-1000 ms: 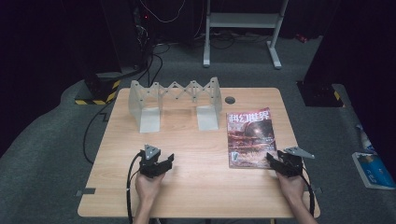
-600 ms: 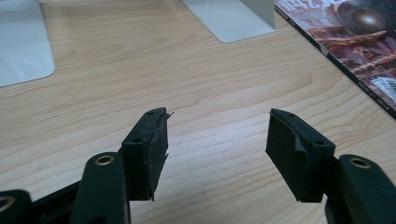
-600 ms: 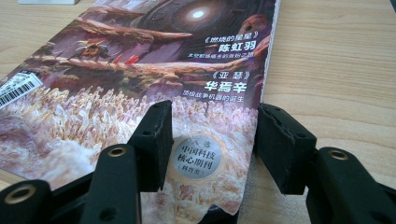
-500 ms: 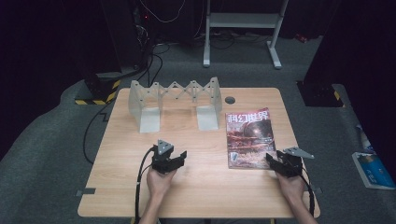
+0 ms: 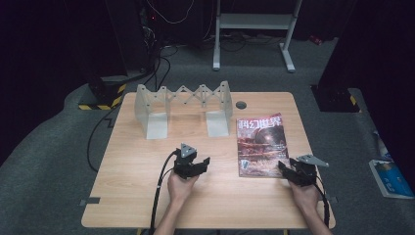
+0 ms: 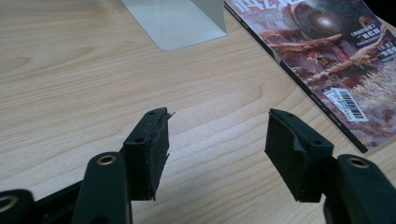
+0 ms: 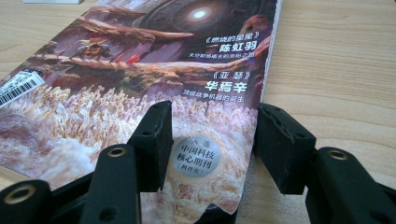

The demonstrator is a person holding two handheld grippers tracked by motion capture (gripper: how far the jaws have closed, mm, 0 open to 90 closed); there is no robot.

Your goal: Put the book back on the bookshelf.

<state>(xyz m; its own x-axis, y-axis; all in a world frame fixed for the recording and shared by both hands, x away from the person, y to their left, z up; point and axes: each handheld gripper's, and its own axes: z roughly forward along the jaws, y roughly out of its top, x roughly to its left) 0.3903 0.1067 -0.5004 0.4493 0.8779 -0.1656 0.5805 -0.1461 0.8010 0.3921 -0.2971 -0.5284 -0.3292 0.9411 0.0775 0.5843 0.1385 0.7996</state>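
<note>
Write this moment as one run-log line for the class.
left claw: open, over bare table | right claw: open, astride magazine corner | rack: untouched

The magazine [image 5: 261, 144] lies flat and closed on the right half of the light wooden table [image 5: 147, 196], cover up, its long sides running away from the person; the cover is glossy, in reddish-brown and pale tones, with a glowing sphere near the top, red Chinese title characters across the head and white Chinese text lower down; a white barcode label sits near its lower left corner, a round silver sticker near the lower right corner; that near right corner curls slightly up off the wood.
</note>
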